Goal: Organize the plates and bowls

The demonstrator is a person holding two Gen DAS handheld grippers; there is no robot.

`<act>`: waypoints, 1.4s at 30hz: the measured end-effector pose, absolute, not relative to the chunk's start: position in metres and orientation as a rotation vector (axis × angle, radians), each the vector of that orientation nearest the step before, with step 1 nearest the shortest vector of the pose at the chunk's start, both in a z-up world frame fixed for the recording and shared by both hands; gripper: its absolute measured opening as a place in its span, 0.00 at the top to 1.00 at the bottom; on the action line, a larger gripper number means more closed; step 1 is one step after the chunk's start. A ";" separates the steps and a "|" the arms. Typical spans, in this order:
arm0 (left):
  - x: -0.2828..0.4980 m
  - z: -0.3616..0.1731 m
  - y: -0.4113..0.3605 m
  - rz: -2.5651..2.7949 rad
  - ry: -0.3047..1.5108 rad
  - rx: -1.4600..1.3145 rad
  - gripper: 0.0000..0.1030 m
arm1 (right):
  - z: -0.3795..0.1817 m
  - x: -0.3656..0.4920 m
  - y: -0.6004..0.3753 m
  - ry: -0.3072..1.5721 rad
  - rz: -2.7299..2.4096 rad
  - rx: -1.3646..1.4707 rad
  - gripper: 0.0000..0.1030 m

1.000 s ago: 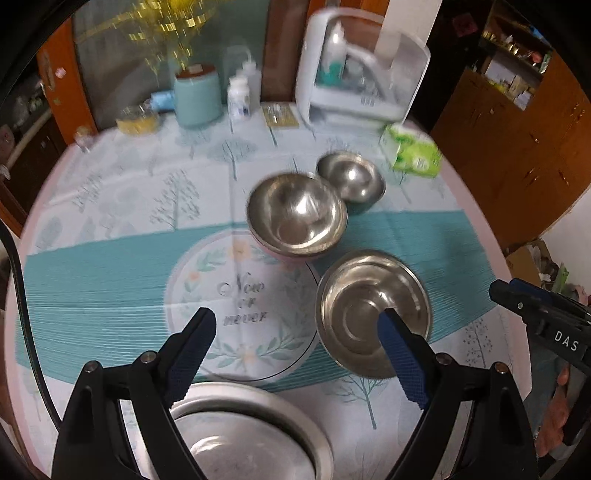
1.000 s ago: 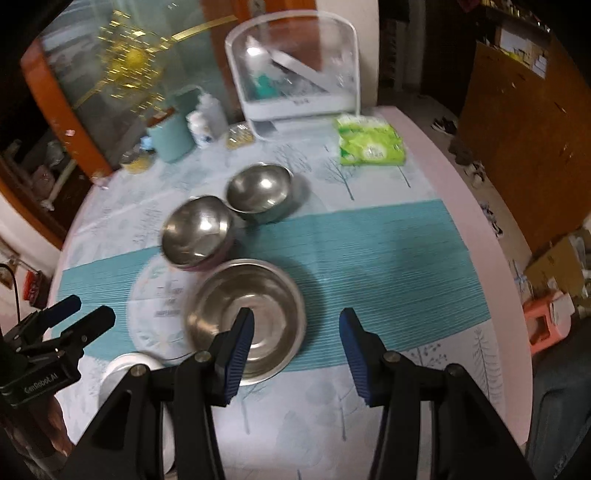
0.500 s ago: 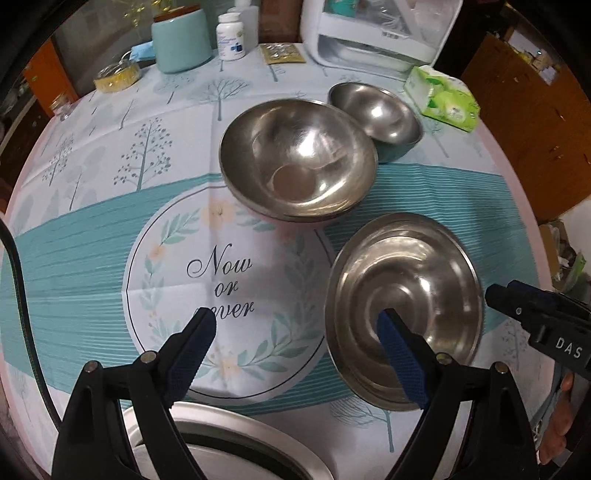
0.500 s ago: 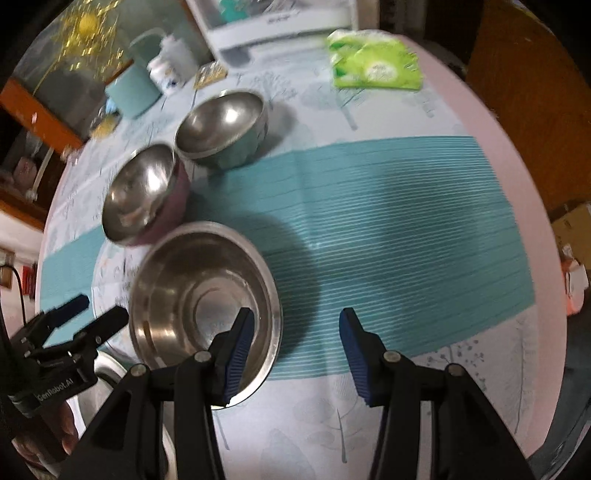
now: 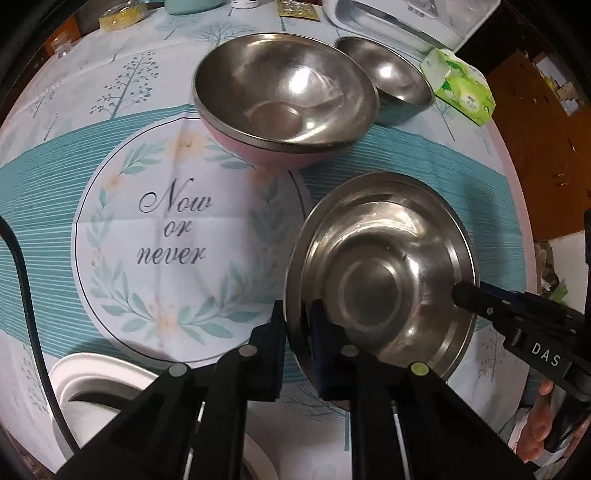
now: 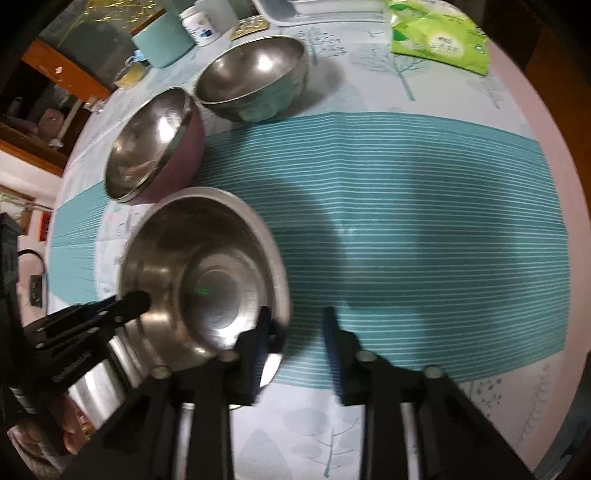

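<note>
Teal stripes and printed trees cover the cloth on the round bench [image 5: 44, 206], with a "Now or never" medallion [image 5: 173, 236] at its middle. Right of that medallion sits the wide steel bowl [image 5: 384, 280], the nearest of three. The left tongs [image 5: 297, 328] are closed on its near-left rim, one pad outside the wall and one inside. In the right wrist view the same bowl [image 6: 207, 273] lies low and left, and the right tongs [image 6: 297, 332] straddle its right rim with the pads apart, one over the bowl's inside and the other over the cloth; the frame is blurred, so contact cannot be judged.

Just beyond the wide bowl stands a pink-sided steel bowl [image 5: 284, 103], close to its far rim. A smaller steel bowl [image 5: 388, 81] sits to the right of the pink one, nearly touching it. Farther right lies a green tissue pack [image 5: 461, 88]. A white dish rack [image 5: 402, 18] and a teal canister [image 6: 162, 44] line the far edge. Near left, a white plate [image 5: 85, 376] peeks out beneath the left tongs.
</note>
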State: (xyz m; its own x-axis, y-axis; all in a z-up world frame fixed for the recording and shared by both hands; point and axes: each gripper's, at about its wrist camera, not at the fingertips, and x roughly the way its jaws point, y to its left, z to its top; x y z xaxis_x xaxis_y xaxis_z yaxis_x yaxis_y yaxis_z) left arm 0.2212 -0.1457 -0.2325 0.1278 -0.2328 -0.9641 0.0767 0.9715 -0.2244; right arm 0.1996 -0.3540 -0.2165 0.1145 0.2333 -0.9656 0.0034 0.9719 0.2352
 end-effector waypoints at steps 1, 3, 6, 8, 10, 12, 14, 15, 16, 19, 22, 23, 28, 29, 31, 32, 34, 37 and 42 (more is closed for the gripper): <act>0.220 -0.232 -0.147 -0.225 1.428 -0.125 0.90 | -0.215 0.199 -0.353 1.451 0.182 0.198 0.90; 0.218 -0.232 -0.151 -0.220 1.431 -0.124 0.90 | -0.214 0.197 -0.351 1.450 0.170 0.167 0.90; 0.214 -0.234 -0.153 -0.214 1.443 -0.165 0.90 | -0.212 0.192 -0.350 1.449 0.180 0.162 0.90; 0.211 -0.233 -0.155 -0.216 1.447 -0.185 0.90 | -0.209 0.189 -0.353 1.446 0.187 0.175 0.90; 0.206 -0.226 -0.158 -0.221 1.433 -0.185 0.90 | -0.205 0.187 -0.357 1.438 0.192 0.181 0.90; 0.203 -0.216 -0.161 -0.223 1.413 -0.176 0.90 | -0.198 0.184 -0.362 1.425 0.195 0.182 0.90; 0.200 -0.205 -0.165 -0.227 1.390 -0.170 0.90 | -0.190 0.182 -0.365 1.410 0.197 0.184 0.90; 0.198 -0.198 -0.167 -0.230 1.379 -0.167 0.90 | -0.185 0.180 -0.366 1.400 0.197 0.185 0.90; 0.195 -0.192 -0.169 -0.233 1.371 -0.167 0.90 | -0.180 0.177 -0.368 1.391 0.198 0.186 0.90; 0.187 -0.175 -0.173 -0.248 1.341 -0.157 0.90 | -0.165 0.170 -0.374 1.361 0.204 0.199 0.90; 0.177 -0.165 -0.176 -0.261 1.329 -0.159 0.90 | -0.151 0.156 -0.385 1.334 0.224 0.219 0.90; 0.171 -0.160 -0.173 -0.268 1.327 -0.162 0.90 | -0.147 0.152 -0.384 1.327 0.229 0.223 0.90; 0.142 -0.147 -0.176 -0.290 1.298 -0.141 0.90 | -0.134 0.124 -0.388 1.294 0.261 0.246 0.90; 0.139 -0.147 -0.175 -0.292 1.295 -0.137 0.90 | -0.133 0.118 -0.389 1.293 0.268 0.249 0.90; 0.127 -0.148 -0.175 -0.297 1.294 -0.136 0.90 | -0.132 0.105 -0.390 1.292 0.282 0.250 0.90; 0.120 -0.149 -0.175 -0.301 1.296 -0.137 0.90 | -0.133 0.097 -0.391 1.293 0.286 0.251 0.90; 0.108 -0.153 -0.176 -0.309 1.300 -0.135 0.90 | -0.135 0.086 -0.392 1.299 0.292 0.247 0.89; 0.089 -0.163 -0.178 -0.313 1.317 -0.118 0.90 | -0.142 0.067 -0.393 1.310 0.301 0.240 0.89; 0.061 -0.184 -0.184 -0.307 1.351 -0.078 0.89 | -0.159 0.042 -0.390 1.342 0.289 0.200 0.89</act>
